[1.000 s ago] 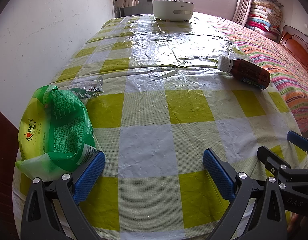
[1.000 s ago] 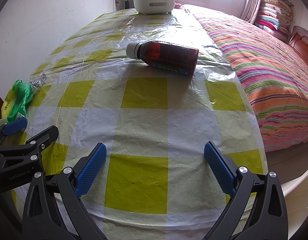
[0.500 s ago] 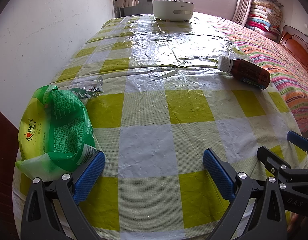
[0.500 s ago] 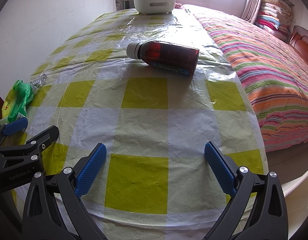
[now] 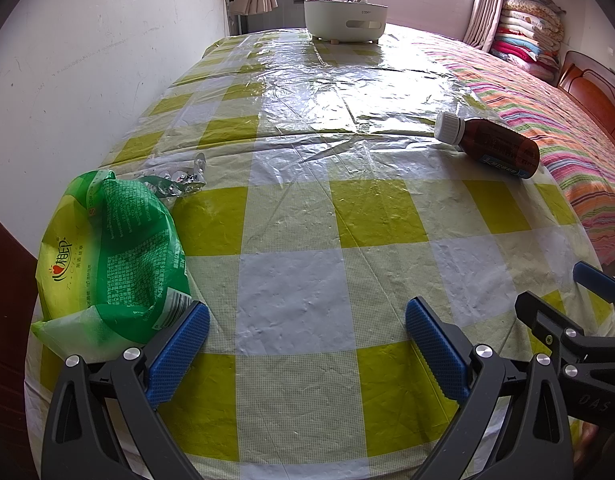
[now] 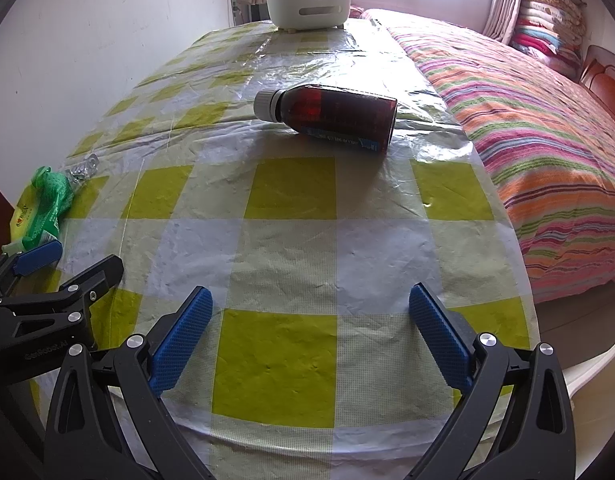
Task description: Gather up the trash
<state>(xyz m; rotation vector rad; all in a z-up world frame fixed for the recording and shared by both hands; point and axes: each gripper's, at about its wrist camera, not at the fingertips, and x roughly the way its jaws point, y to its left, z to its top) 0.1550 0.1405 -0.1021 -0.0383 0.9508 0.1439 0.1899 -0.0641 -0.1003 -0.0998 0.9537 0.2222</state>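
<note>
Lying on its side in the upper middle of the right wrist view, the brown bottle (image 6: pixel 331 114) with a white cap and a blue label strip has not been picked up. The green wrapper (image 5: pixel 111 256) sits at the left of the left wrist view with a crinkled foil scrap (image 5: pixel 179 180) touching its far end — all three seem left to collect, so the task looks barely begun. The white bin (image 5: pixel 345 20) stands at the top of the frame, well apart. The left gripper (image 5: pixel 307 344) and right gripper (image 6: pixel 311 332) are spread wide, gripping nothing. The wrapper's print is Chinese; the gripper bodies read "GenRobot.AI" and "DAS".
</note>
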